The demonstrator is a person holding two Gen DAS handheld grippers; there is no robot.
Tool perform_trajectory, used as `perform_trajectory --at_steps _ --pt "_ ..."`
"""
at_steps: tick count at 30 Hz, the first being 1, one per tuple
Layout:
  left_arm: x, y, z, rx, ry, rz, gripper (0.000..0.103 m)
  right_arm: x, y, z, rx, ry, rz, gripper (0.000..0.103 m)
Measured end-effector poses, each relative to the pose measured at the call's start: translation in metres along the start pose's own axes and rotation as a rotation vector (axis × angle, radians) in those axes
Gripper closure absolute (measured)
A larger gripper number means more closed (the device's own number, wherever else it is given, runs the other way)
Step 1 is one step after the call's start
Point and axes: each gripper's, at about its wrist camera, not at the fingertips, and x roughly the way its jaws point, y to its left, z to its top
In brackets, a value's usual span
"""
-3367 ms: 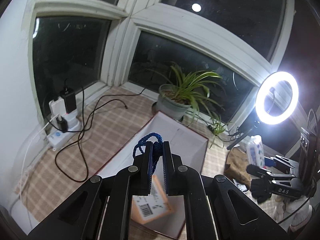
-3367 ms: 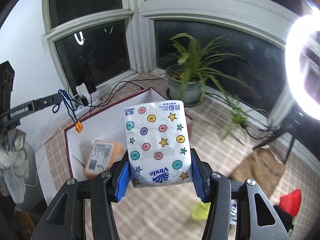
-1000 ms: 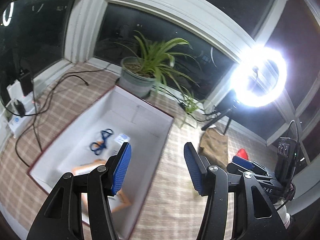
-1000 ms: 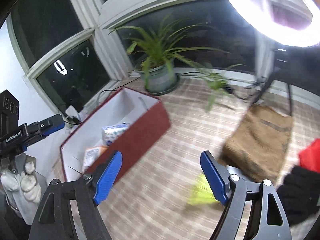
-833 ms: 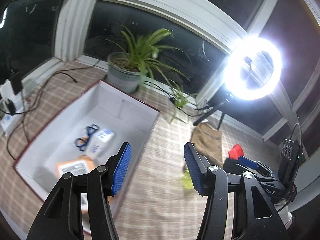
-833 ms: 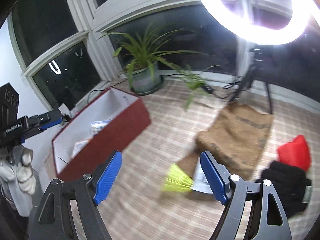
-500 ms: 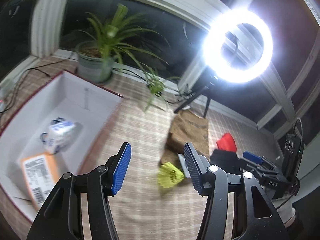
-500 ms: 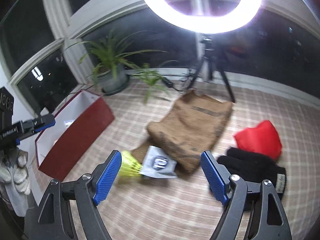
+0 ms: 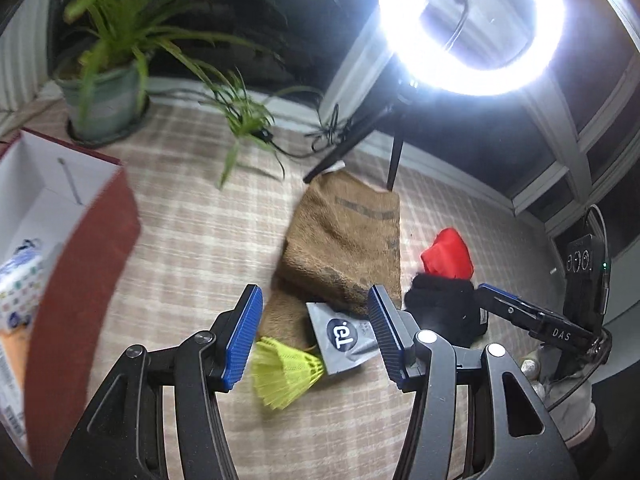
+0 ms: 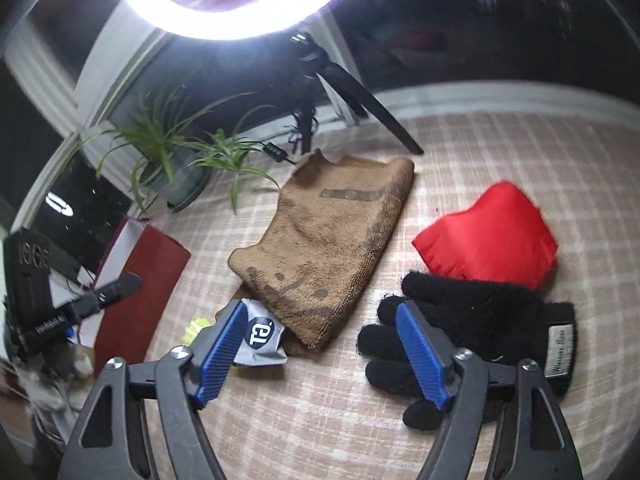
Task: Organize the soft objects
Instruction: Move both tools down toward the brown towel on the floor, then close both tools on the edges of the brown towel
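Observation:
A brown towel (image 10: 332, 236) lies on the checked mat, with a grey pouch (image 10: 262, 338) at its near corner and a yellow shuttlecock (image 9: 286, 372) beside it. A red cloth bundle (image 10: 488, 232) and a black glove (image 10: 472, 320) lie to the right. My left gripper (image 9: 316, 336) is open and empty above the pouch and shuttlecock. My right gripper (image 10: 320, 352) is open and empty between the towel's edge and the glove. The red box (image 9: 80, 264) at the left holds a tissue pack (image 9: 20, 280).
A ring light (image 9: 472, 24) on a tripod stands behind the towel. A potted plant (image 9: 108, 80) stands at the back left by the window. An orange package (image 9: 6, 376) lies in the box.
The blue cord and the tissue pack were dropped into the box and both grippers opened. Both have swung right from the box to the pile of soft things and moved closer.

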Motion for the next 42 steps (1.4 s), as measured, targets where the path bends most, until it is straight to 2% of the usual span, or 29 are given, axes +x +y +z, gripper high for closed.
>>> perform_trajectory --at_steps 5,10,19,23,29,37,40,42 --pt "0.032 -0.002 0.015 -0.003 0.052 0.019 0.049 0.024 -0.016 0.013 0.082 0.055 0.056 0.047" --pt "0.066 0.009 0.031 -0.070 0.121 -0.006 0.049 0.051 -0.015 0.023 0.104 0.104 0.109 0.047" --pt "0.109 0.018 0.042 -0.101 0.199 0.016 0.049 0.090 -0.022 0.034 0.159 0.183 0.149 0.048" --pt "0.120 0.023 0.046 -0.114 0.224 0.022 0.049 0.099 -0.025 0.036 0.180 0.205 0.165 0.048" --pt "0.134 0.022 0.047 -0.098 0.258 0.022 0.049 0.109 -0.031 0.035 0.205 0.235 0.124 0.048" --pt "0.148 0.022 0.050 -0.124 0.272 -0.008 0.049 0.123 -0.041 0.030 0.270 0.275 0.167 0.048" --pt "0.152 0.019 0.049 -0.111 0.282 -0.011 0.053 0.127 -0.042 0.028 0.292 0.290 0.194 0.048" --pt "0.155 0.015 0.048 -0.095 0.293 -0.003 0.059 0.129 -0.042 0.028 0.291 0.290 0.201 0.055"
